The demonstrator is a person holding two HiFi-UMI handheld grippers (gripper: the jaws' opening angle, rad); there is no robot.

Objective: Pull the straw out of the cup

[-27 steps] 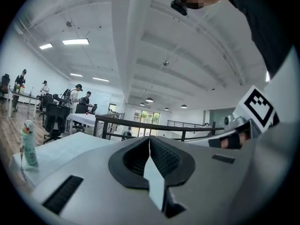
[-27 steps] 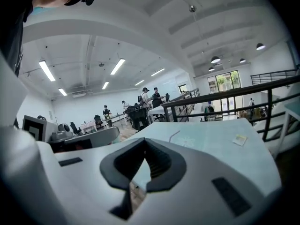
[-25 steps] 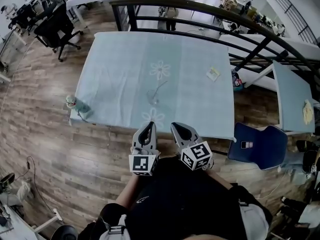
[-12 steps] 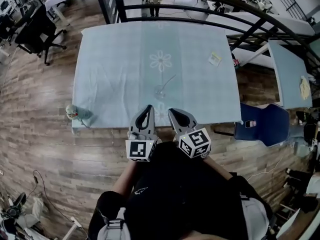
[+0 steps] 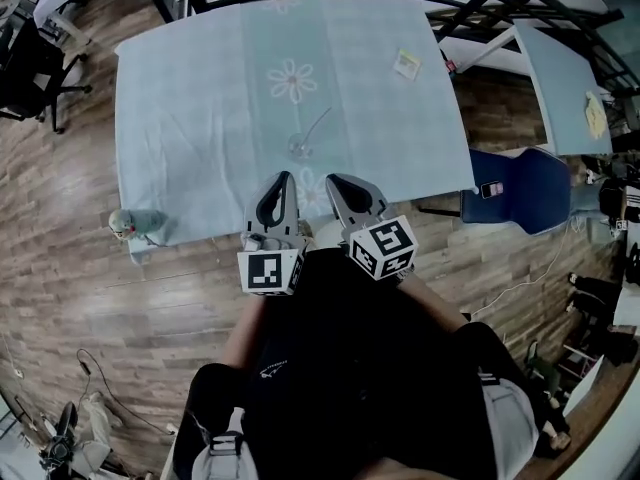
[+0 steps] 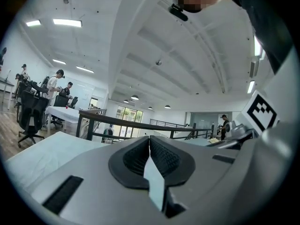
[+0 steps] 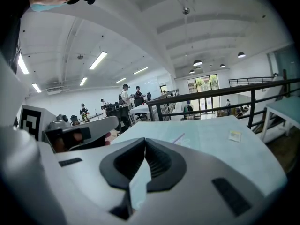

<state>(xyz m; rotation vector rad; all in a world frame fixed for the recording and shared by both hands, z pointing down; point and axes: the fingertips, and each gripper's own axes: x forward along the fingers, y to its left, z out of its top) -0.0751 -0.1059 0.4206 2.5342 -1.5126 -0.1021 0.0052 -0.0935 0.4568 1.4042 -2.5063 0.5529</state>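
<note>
**Head view:** You stand at the near edge of a table (image 5: pixel 180 118) draped in pale blue cloth printed with a white daisy (image 5: pixel 292 80). A clear cup (image 5: pixel 297 149) stands between the daisy and the near edge, about midway along it. A thin straw (image 5: pixel 319 124) leans out of the cup toward the far right corner. Your left claw (image 5: pixel 284 176) and right claw (image 5: pixel 331 180) are grey shells, each carrying a cube of black-and-white squares. They hover side by side over the near edge, near the cup but apart from it. Only this view shows a small toy figure (image 5: pixel 122 224) at the near left corner and a blue chair (image 5: pixel 530 188) off the right edge.

**Left gripper view:** Ribbed black pads meet along one seam, so the left claw is closed on nothing. It looks level across the cloth to a dark railing (image 6: pixel 122 121). The cup falls outside this view.

**Right gripper view:** The right claw's pads are pressed together, also empty. Beyond them the straw reads as a pale slanted line, and a paper note (image 7: pixel 234 135) lies toward the far right corner. The cup's glass is too faint to make out.
</note>
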